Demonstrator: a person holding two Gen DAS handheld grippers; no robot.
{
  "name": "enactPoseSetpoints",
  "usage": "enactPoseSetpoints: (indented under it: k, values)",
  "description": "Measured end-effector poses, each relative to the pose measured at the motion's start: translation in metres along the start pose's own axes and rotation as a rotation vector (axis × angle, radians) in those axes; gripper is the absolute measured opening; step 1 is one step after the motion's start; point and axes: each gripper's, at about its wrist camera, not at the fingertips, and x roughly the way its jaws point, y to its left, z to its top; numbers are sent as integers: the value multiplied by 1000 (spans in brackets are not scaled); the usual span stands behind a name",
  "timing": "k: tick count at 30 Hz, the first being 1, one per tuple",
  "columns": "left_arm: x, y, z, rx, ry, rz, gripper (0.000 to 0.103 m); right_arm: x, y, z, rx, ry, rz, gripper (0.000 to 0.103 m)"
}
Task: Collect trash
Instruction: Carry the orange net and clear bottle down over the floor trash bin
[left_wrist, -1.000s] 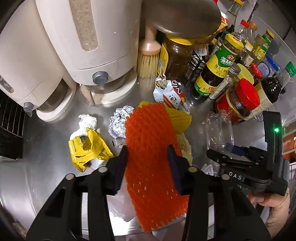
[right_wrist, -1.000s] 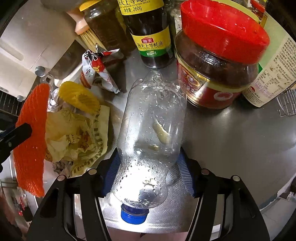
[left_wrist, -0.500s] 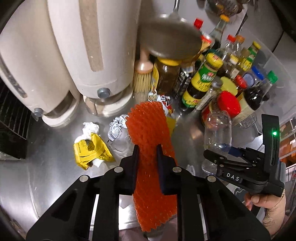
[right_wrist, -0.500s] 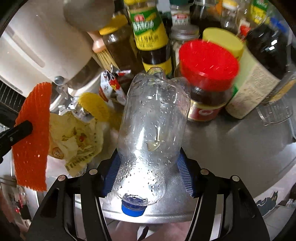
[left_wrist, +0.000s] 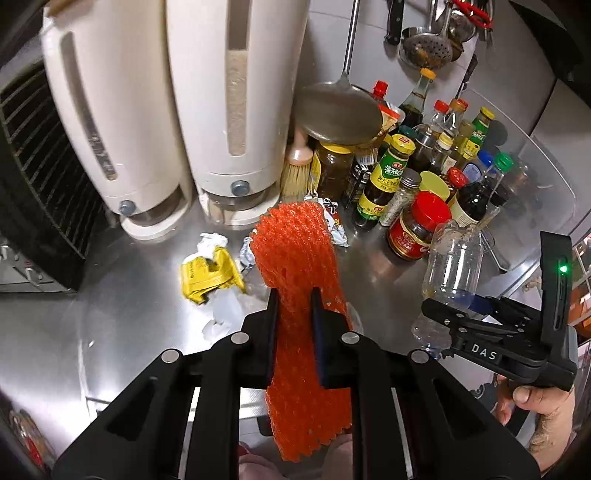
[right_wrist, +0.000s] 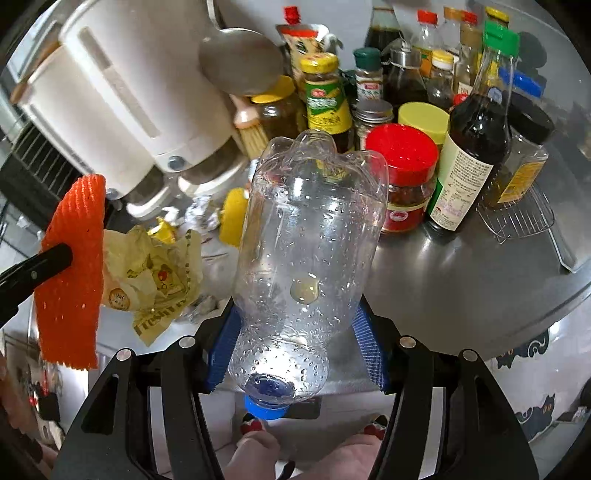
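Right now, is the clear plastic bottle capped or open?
Capped: the clear plastic bottle has a blue cap on its neck, pointing toward the camera.

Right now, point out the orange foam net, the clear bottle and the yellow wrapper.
orange foam net (left_wrist: 295, 254), left wrist view, upper part above the pads.
clear bottle (right_wrist: 310, 240), right wrist view, mid body.
yellow wrapper (left_wrist: 208, 275), left wrist view, centre of the crumpled pack on the counter.

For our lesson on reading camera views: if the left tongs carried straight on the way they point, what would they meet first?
Probably the steel counter near the crumpled foil, behind the orange foam net the left tongs are closing on; depth is uncertain.
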Motion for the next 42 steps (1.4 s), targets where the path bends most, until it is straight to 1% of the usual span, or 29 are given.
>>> enactPoseSetpoints:
  k: [5, 12, 14, 15, 18, 21, 24, 26, 28, 31, 34, 35, 36, 40, 42]
  values:
    - [-14, 11, -14, -29, -4, 11, 15, -8, 16, -11, -16, -6, 13, 61]
    - [-11, 25, -29, -29, 14, 47, 17, -6, 42, -28, -56, 9, 48, 61]
    - [-5, 30, -32, -30, 35, 58, 22, -1, 50, -34, -68, 21, 61, 61]
    - [-3, 31, -35, -28, 42, 62, 23, 1, 54, -38, -70, 28, 66, 61]
    - [6, 34, -44, -25, 67, 72, 23, 7, 59, -45, -70, 45, 78, 61]
    - [13, 39, -54, -31, 80, 76, 18, 12, 62, -49, -67, 59, 83, 61]
    - [16, 45, -61, -40, 91, 82, 18, 14, 67, -53, -70, 71, 89, 61]
    - [18, 48, -64, -46, 97, 90, 25, 16, 70, -56, -74, 78, 92, 61]
    - [19, 51, -68, -52, 103, 93, 24, 17, 73, -57, -77, 84, 97, 61]
    - [21, 56, -74, -66, 105, 95, 19, 18, 76, -62, -83, 87, 104, 61]
    - [24, 60, -80, -75, 119, 93, 19, 19, 81, -67, -91, 93, 107, 61]
    - [25, 62, -83, -79, 127, 97, 23, 19, 82, -68, -93, 95, 108, 61]
    - [26, 63, -85, -83, 130, 98, 23, 20, 84, -71, -96, 99, 112, 61]
    - [29, 67, -93, -92, 135, 105, 16, 23, 91, -78, -110, 110, 118, 61]
    - [32, 69, -98, -98, 139, 100, 15, 27, 95, -83, -110, 121, 125, 61]
